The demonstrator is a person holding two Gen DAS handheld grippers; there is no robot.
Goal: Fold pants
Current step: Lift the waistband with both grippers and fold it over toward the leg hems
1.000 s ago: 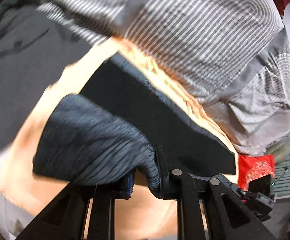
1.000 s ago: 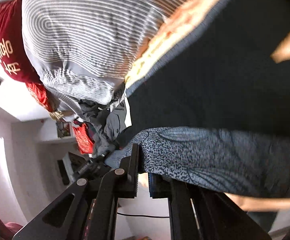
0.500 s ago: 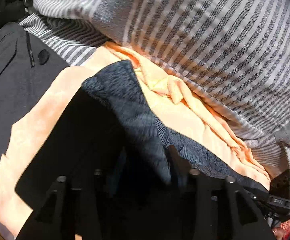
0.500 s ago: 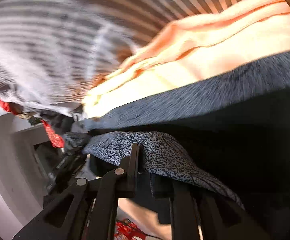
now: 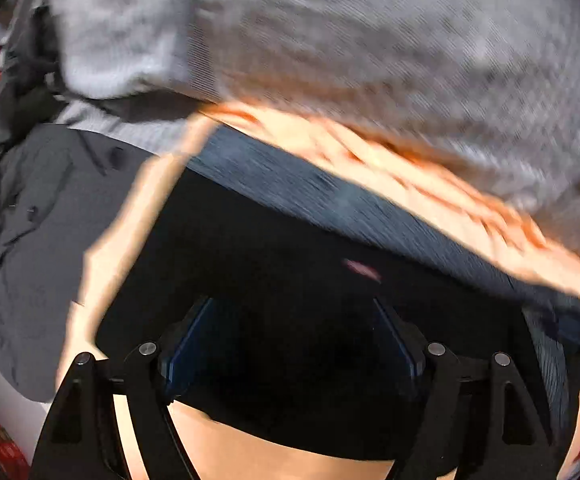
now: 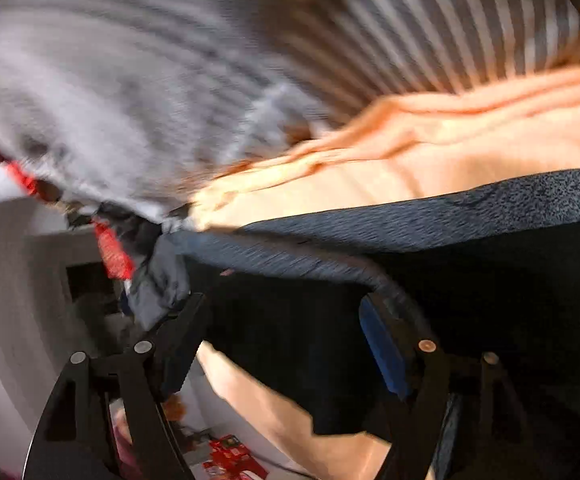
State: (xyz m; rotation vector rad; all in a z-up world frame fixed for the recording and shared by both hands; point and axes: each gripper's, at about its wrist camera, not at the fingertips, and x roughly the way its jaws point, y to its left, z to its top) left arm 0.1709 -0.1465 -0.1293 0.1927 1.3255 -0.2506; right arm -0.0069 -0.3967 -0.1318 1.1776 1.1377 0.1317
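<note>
Your left gripper [image 5: 290, 344] and right gripper [image 6: 285, 344] both hover with jaws spread wide, pinching nothing. The dark pants [image 5: 290, 248] lie flat on the orange cloth [image 5: 410, 172], beside a striped grey garment [image 6: 149, 92].

A grey striped garment [image 5: 370, 40] fills the upper frame, an orange cloth [image 5: 390, 160] lies just below it, and a dark grey shirt [image 5: 29, 220] sits at left.

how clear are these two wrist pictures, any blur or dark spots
Left wrist view: motion blur smears the gray striped fabric and orange cloth; the dark pants fall into near-black shadow between the open left gripper fingers. Right wrist view: heavy streaking on the left side, the pants' edge sharper at far right; fisheye bending and dark corners in both.
</note>
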